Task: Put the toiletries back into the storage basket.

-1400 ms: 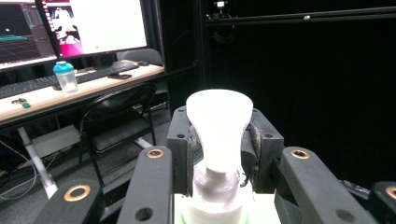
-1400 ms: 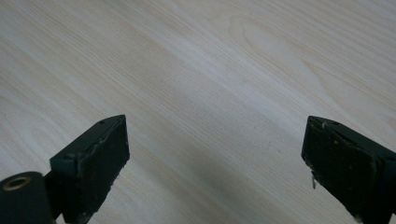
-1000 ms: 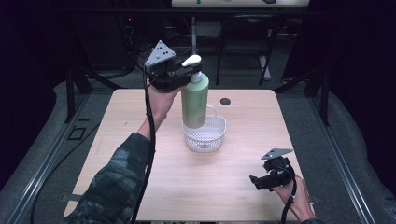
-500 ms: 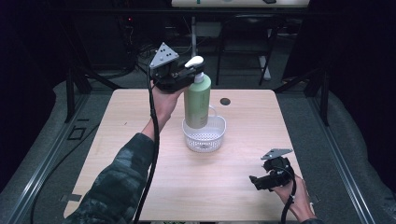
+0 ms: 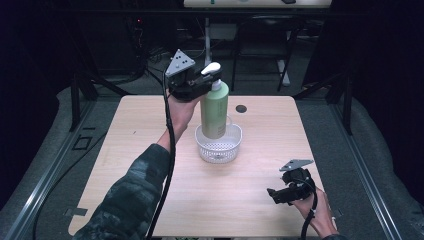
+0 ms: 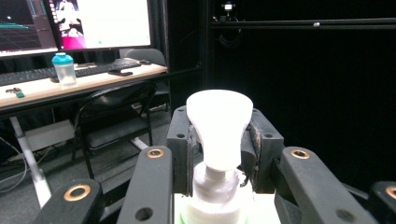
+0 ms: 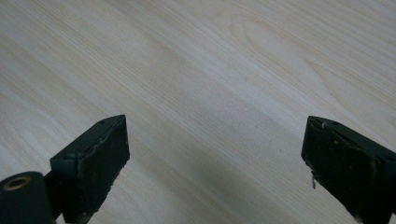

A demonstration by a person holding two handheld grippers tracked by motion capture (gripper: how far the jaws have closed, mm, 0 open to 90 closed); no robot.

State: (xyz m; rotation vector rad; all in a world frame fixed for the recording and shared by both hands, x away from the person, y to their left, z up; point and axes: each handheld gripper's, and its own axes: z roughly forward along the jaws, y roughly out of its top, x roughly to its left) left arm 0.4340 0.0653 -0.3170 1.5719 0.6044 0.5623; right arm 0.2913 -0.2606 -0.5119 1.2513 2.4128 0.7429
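High view: left gripper (image 5: 202, 85) clamped on the white pump neck of the green bottle (image 5: 215, 110), bottle upright, hanging below the jaws with its base down inside the white mesh basket (image 5: 218, 147); whether resting on the basket floor or just above it, hard to tell. Left gripper view: pump head (image 6: 219, 126) pinched between both pads, bottle shoulder directly beneath. Right gripper (image 5: 280, 194) well apart, low over bare table (image 7: 196, 70), jaws spread wide, nothing between them. Judged nearly finished: bottle carried and seated in the basket; left to do, releasing the pump and drawing clear.
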